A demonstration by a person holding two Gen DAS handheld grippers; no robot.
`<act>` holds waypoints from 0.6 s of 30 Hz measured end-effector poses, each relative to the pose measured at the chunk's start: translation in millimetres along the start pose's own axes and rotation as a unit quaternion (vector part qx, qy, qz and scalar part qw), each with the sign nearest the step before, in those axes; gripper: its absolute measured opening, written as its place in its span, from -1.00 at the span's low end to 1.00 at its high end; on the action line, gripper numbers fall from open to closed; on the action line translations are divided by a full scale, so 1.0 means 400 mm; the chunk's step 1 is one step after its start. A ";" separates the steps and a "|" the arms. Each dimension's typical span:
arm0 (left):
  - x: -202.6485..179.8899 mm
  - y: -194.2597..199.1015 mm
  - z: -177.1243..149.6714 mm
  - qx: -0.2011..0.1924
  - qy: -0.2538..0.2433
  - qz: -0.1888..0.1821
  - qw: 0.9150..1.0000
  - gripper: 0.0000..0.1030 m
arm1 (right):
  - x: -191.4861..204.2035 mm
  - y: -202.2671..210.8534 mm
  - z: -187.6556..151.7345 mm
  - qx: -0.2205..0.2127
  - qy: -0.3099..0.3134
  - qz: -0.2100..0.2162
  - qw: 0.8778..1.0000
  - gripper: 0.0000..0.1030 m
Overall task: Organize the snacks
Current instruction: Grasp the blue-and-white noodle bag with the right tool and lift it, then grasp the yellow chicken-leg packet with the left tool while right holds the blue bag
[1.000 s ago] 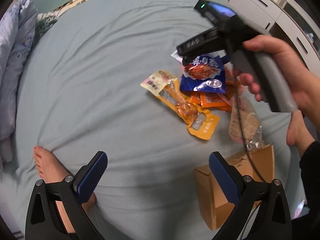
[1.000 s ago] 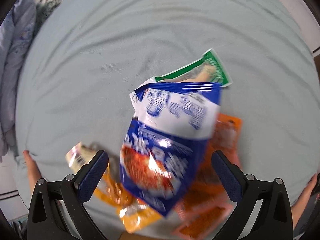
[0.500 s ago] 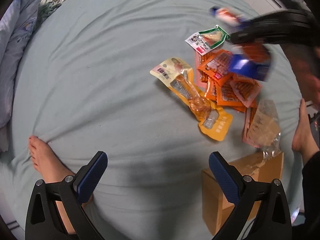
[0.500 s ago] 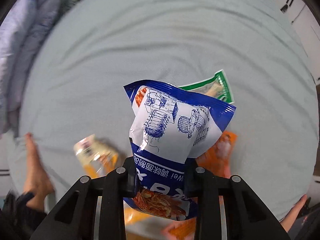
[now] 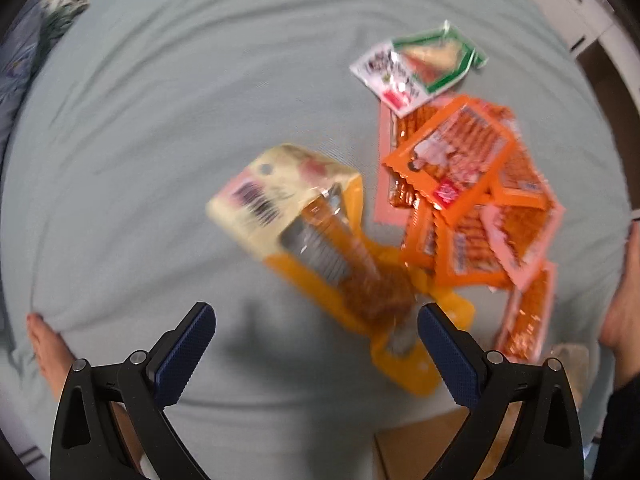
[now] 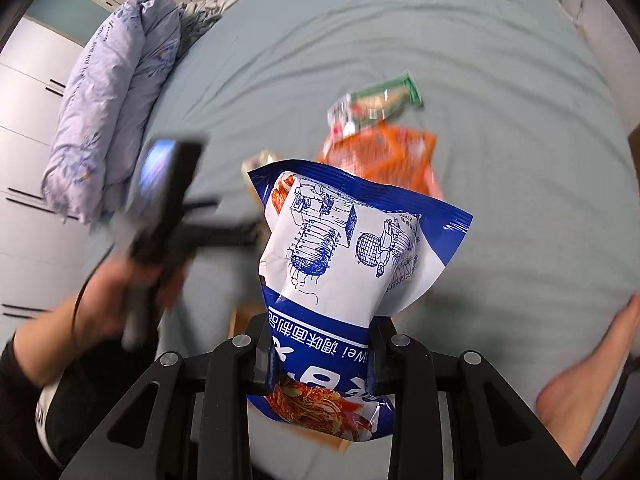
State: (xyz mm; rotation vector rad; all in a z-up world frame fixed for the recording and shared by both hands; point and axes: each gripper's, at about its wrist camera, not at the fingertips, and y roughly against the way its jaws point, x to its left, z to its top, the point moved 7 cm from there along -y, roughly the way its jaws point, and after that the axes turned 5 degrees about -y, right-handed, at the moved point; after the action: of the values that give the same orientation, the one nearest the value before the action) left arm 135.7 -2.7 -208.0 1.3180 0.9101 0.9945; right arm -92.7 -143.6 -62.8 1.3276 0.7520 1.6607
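Note:
My right gripper [image 6: 320, 354] is shut on a blue and white snack bag [image 6: 352, 256], held up off the bed. In the left wrist view my left gripper [image 5: 314, 332] hangs open just above the sheet, its right fingertip over the lower end of a long yellow snack pack [image 5: 320, 240]. To the right lies a heap of several orange packets [image 5: 472, 184], with a green and white pack [image 5: 420, 66] beyond them. The right wrist view shows the left gripper's body and a hand [image 6: 160, 216] blurred at the left.
A cardboard box [image 5: 424, 452] sits at the near edge, under the left gripper's right finger. A person's bare feet [image 5: 48, 348] [image 6: 588, 376] rest on the grey-blue sheet at either side. A folded lilac duvet [image 6: 108, 100] lies at the bed's far left.
The right gripper shut on the blue bag, lifted it off the pile and carried it away. The left gripper dropped toward the yellow pack, which now looms larger.

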 end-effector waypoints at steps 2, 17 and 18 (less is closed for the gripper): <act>-0.016 -0.044 0.023 0.013 -0.012 0.023 1.000 0.98 | -0.005 0.021 -0.039 0.014 0.000 0.006 1.000 -0.44; -0.072 0.184 -0.025 -0.046 -0.045 0.001 0.998 -0.23 | -0.028 0.018 -0.028 -0.009 0.004 -0.031 0.999 -0.44; -0.070 0.236 -0.041 -0.058 -0.050 -0.002 0.997 -0.23 | -0.026 0.028 -0.034 -0.011 0.007 -0.038 0.999 -0.44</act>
State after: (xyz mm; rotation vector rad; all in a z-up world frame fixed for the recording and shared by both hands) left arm 105.1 -24.1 -115.4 1.2553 0.7667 0.9551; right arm -107.8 -157.2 -61.3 1.2572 0.7806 1.6162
